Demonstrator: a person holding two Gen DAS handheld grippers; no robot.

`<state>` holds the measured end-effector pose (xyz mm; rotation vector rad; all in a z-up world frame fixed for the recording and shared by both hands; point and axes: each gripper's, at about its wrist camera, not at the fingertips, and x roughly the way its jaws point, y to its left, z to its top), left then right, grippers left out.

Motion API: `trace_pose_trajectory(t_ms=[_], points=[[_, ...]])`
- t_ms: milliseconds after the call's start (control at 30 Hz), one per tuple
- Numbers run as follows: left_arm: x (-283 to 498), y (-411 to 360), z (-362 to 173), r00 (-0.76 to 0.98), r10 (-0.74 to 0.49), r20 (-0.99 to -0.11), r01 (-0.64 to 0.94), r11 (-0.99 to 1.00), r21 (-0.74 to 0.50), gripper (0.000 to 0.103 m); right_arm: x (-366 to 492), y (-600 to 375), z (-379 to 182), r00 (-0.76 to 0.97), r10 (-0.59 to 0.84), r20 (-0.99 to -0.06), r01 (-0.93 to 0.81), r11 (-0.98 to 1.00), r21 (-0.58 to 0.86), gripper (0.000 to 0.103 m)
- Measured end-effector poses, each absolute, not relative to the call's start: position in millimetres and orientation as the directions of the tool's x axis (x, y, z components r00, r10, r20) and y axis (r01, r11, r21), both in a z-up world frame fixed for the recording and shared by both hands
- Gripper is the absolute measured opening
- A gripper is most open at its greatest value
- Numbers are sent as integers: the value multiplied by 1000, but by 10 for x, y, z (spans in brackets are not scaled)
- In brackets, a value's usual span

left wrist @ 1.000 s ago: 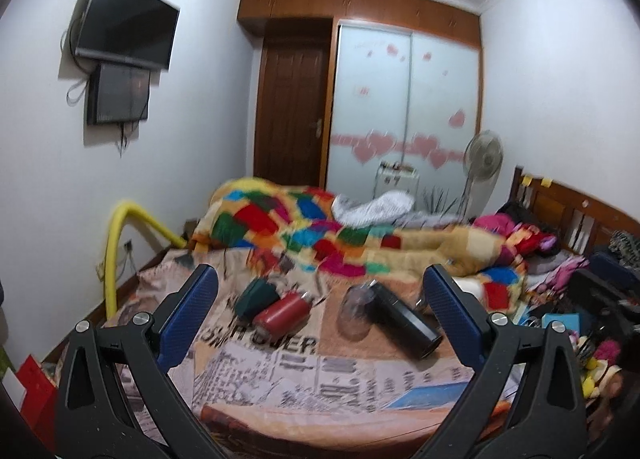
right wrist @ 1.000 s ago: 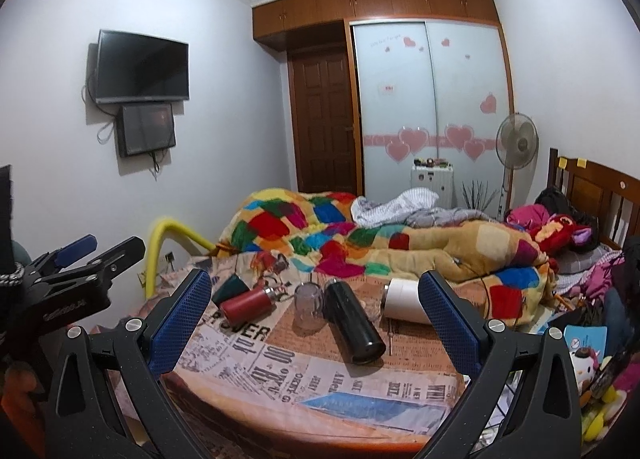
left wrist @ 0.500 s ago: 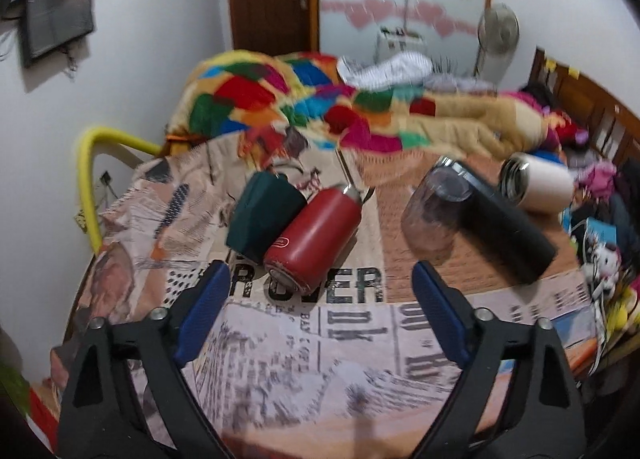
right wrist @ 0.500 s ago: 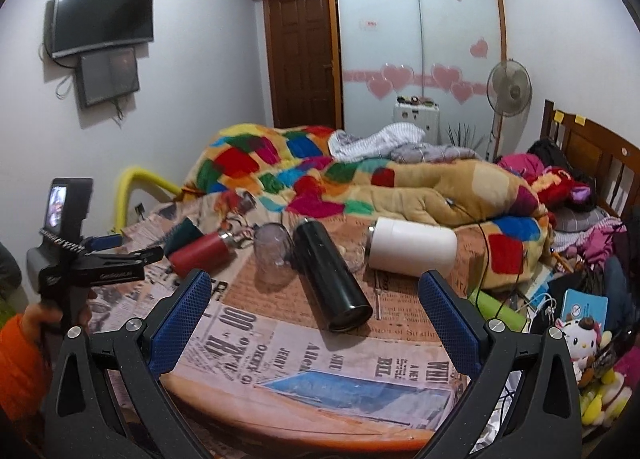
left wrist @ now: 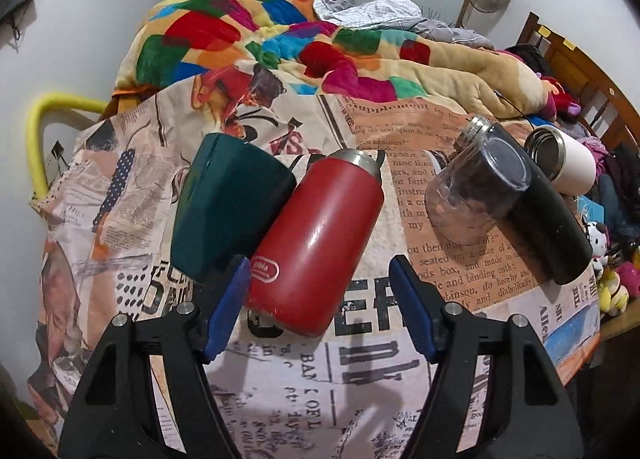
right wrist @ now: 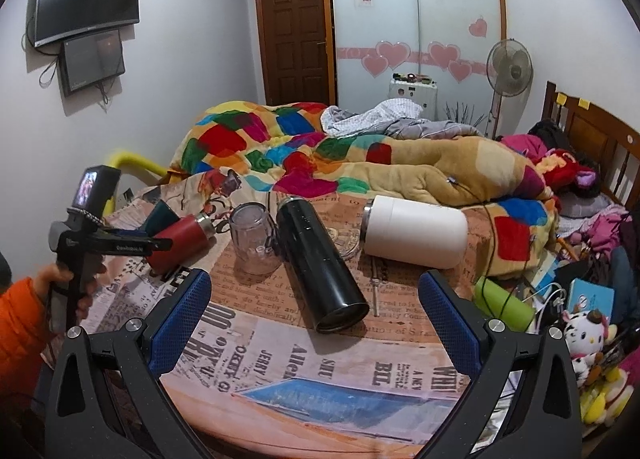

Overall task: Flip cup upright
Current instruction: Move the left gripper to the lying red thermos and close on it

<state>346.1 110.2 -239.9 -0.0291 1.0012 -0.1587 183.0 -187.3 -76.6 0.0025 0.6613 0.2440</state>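
Note:
Several cups lie on their sides on a round table (left wrist: 280, 399) covered with newsprint cloth. A red flask (left wrist: 316, 243) lies in front of my left gripper (left wrist: 320, 291), whose open jaws straddle its base. A dark green cup (left wrist: 224, 211) lies against its left side. A clear glass cup (left wrist: 476, 191), a black flask (left wrist: 548, 227) and a white flask (left wrist: 568, 167) lie to the right. My right gripper (right wrist: 314, 311) is open and empty, just in front of the black flask's base (right wrist: 320, 267). The white flask (right wrist: 416, 231) lies beyond on the right.
A bed with a colourful quilt (right wrist: 320, 163) lies right behind the table. Toys and clutter (right wrist: 584, 319) crowd the right side. A yellow rail (left wrist: 36, 131) stands at the left. The hand with the left gripper (right wrist: 100, 243) shows in the right wrist view.
My left gripper has moved down and forward to the red flask, its jaws now around the base. My right gripper has moved closer to the black flask.

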Motion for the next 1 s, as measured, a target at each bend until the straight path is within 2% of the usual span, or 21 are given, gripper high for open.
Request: trace_pose_trajectory(t_ms=[200, 300, 500, 533, 667, 1000], points=[[3660, 972, -2470, 439, -258, -861, 178, 964, -198, 70, 1905, -1820, -826, 750, 249, -612, -238, 966, 100, 103], [3778, 841, -2620, 372, -274, -887, 197, 957, -213, 71, 1920, -1795, -841, 747, 253, -615, -243, 965, 102, 103], [3842, 596, -2789, 358, -236, -903, 228, 960, -161, 70, 1925, -1791, -864, 742, 254, -620, -245, 964, 102, 103], [3847, 575, -2804, 361, -228, -904, 229, 962, -151, 66, 1929, -1791, -870, 741, 253, -622, -245, 964, 100, 103], [3793, 538, -2797, 389, -199, -900, 228, 967, -115, 64, 1937, -1791, -888, 737, 251, -627, -245, 965, 97, 103], [3359, 565, -2415, 478, -149, -866, 217, 975, -48, 62, 1856, -1779, -826, 738, 264, -621, -257, 961, 104, 103]])
